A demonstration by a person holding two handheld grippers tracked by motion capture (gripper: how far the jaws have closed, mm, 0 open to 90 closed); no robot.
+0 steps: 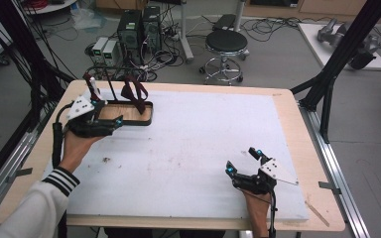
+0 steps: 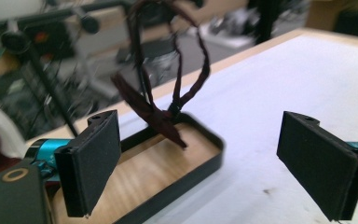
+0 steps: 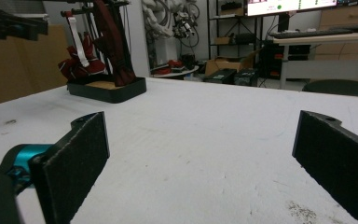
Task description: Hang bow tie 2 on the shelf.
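In the high view's upper left, my left tool (image 1: 110,122) hangs wide open and empty beside the rack (image 1: 138,120), where the dark red band (image 1: 135,94) already hangs. My right tool (image 1: 243,161), lower right, rests open on the tabletop (image 1: 203,134); I judge little remains.

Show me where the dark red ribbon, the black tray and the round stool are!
dark red ribbon (image 2: 161,116), left gripper view, on the knot where its loops meet.
black tray (image 1: 149,119), high view, on its right rim.
round stool (image 1: 226,41), high view, on the middle of its black seat.
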